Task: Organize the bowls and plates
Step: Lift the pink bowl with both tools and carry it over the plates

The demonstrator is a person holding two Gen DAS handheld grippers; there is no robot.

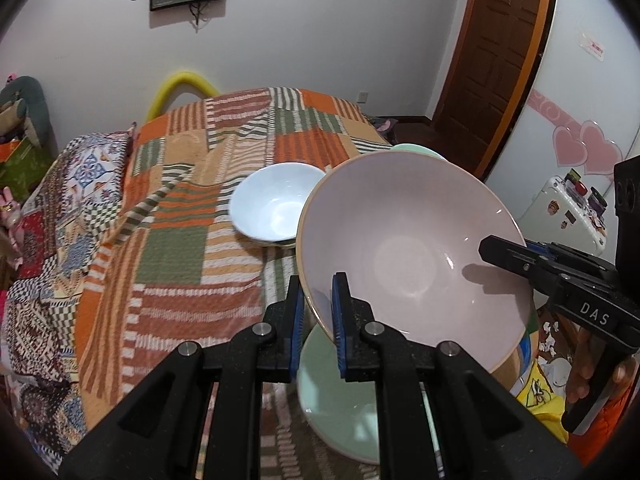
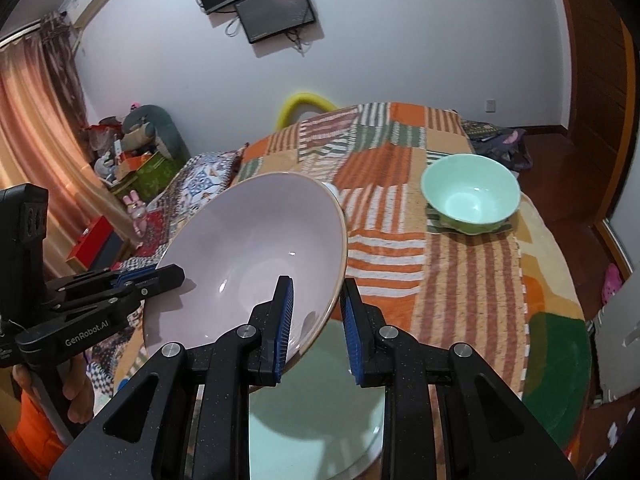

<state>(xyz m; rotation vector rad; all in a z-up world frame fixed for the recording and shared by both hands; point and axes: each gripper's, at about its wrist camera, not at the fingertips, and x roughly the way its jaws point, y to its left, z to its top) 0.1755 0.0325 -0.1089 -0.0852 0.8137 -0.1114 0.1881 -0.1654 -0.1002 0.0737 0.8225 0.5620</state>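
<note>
Both tools grip one pink plate (image 1: 408, 256), lifted and tilted above the bed (image 1: 180, 240) with its patchwork bedspread. The left tool (image 1: 316, 312) is clamped tight on the plate's near rim, one blue pad inside and one outside; the right tool (image 2: 316, 320) pinches the opposite rim the same way. Directly beneath the raised plate lies a pale green plate (image 1: 340, 412) on the bedspread. A white bowl (image 1: 276, 206) sits just behind the pink plate's left edge, partly hidden by it. A green bowl (image 2: 472, 192) stands well apart to the right on a small folded cloth (image 2: 436, 222). Behind the bed are a yellow foam tube (image 1: 180, 84), wall screens (image 2: 276, 12) and a wooden door (image 1: 504, 40).
</note>
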